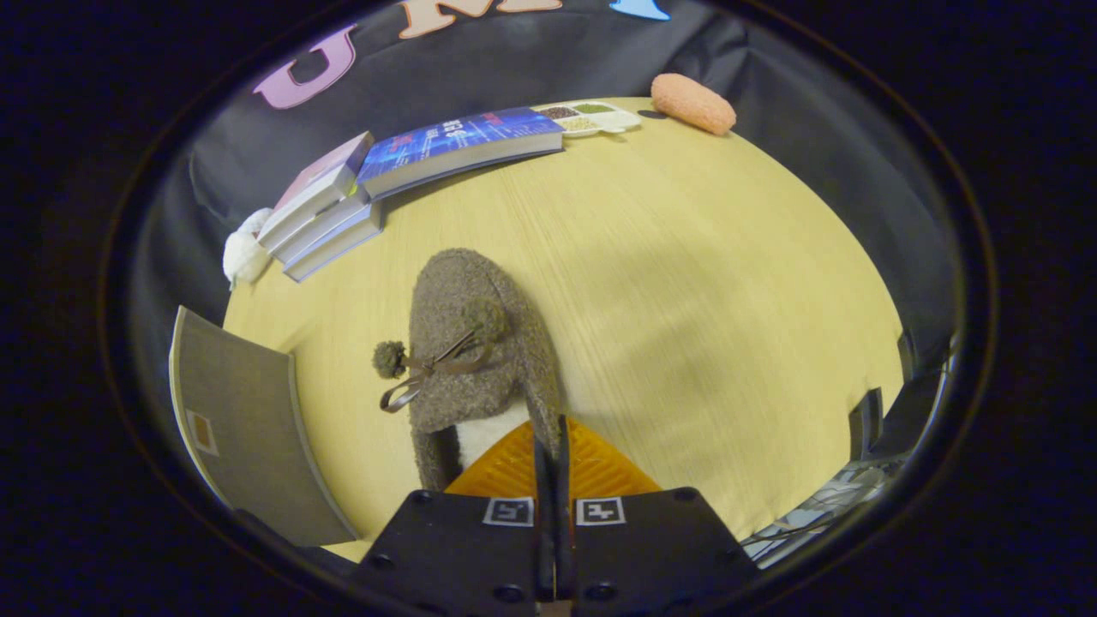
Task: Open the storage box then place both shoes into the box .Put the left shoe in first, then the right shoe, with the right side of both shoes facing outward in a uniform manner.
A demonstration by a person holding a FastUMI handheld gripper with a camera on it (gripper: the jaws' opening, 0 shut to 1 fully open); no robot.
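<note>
My jaws (553,446) pressed together, pinching rim of brown fuzzy slipper (480,343) at its heel opening; toe points away, bow with pompoms on top. Pale yellow wood-grain tabletop (703,300) beneath. Grey flat panel (248,428) at left. Beyond: stacked books (411,180), compartment tray (591,116), orange sponge (692,103), white fluffy item (244,253). Writing unreadable.

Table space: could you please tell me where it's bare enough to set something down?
The table is bare between the slipper and the orange sponge. Books and a snack tray crowd the far edge. The tool is closed on the slipper's rim.
</note>
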